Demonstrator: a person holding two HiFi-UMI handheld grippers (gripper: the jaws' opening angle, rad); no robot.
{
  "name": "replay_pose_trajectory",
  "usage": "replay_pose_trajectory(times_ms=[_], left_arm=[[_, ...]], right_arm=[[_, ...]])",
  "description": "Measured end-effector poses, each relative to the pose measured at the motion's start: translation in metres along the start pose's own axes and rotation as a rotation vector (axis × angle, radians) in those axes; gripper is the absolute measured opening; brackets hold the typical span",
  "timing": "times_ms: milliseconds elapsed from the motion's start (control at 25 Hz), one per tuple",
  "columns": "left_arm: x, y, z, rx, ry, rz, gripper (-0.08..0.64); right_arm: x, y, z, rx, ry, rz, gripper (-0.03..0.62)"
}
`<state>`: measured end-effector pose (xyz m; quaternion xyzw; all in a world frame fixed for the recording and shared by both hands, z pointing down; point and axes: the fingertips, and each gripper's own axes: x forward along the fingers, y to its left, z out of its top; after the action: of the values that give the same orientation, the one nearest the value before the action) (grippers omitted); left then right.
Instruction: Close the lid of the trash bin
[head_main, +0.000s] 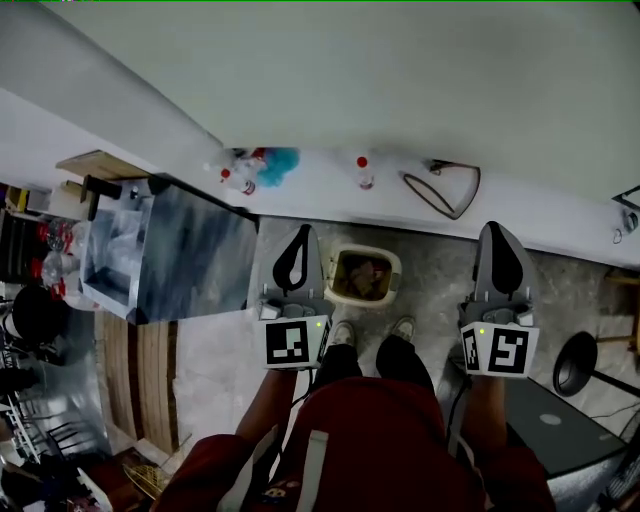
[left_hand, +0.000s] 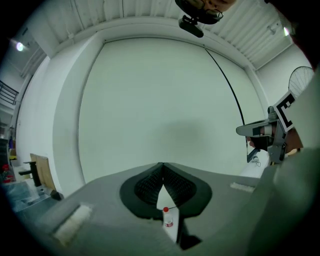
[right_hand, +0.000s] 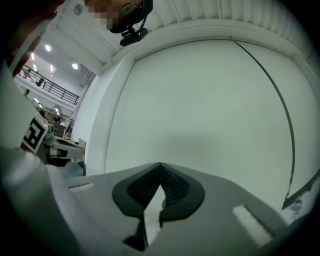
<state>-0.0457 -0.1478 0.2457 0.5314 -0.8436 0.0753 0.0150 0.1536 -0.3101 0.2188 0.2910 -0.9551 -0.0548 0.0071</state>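
Note:
The trash bin (head_main: 345, 260) is a small cream tub on the floor against the white wall base. Its top stands open and brown rubbish shows inside. In the head view my left gripper (head_main: 302, 234) hangs just left of the bin, at the same height in the picture. My right gripper (head_main: 497, 230) is well off to the bin's right. Both point at the wall. In the left gripper view the left gripper (left_hand: 162, 165) has its jaws meeting at the tips, with nothing held. The right gripper (right_hand: 160, 165) looks the same in its own view.
A grey metal cabinet (head_main: 170, 255) stands left of the bin. Small red-capped bottles (head_main: 364, 172) and a blue object (head_main: 277, 163) sit on the white ledge, with a wire loop (head_main: 445, 190) further right. My shoes (head_main: 343, 333) are just before the bin. A black round object (head_main: 575, 365) lies right.

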Motion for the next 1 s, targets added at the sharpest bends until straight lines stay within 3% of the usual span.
replay_pose_trajectory(times_ms=[120, 400, 640, 840, 1000], left_arm=[[0.0, -0.002, -0.018, -0.009, 0.037, 0.021, 0.006], [-0.019, 0.008, -0.079, 0.074, 0.12, 0.044, 0.006], [-0.04, 0.034, -0.148, -0.02, 0.246, 0.051, 0.006], [-0.047, 0.048, -0.207, -0.02, 0.364, 0.017, 0.006], [-0.047, 0.049, -0.254, -0.09, 0.434, -0.03, 0.038]], right_arm=[[0.004, 0.008, -0.011, 0.053, 0.006, 0.043, 0.0], [0.014, 0.071, -0.061, 0.075, 0.107, 0.174, 0.0], [0.025, 0.135, -0.097, 0.082, 0.177, 0.248, 0.0], [0.03, 0.172, -0.129, 0.078, 0.238, 0.278, 0.0], [0.032, 0.196, -0.152, 0.079, 0.29, 0.285, 0.0]])
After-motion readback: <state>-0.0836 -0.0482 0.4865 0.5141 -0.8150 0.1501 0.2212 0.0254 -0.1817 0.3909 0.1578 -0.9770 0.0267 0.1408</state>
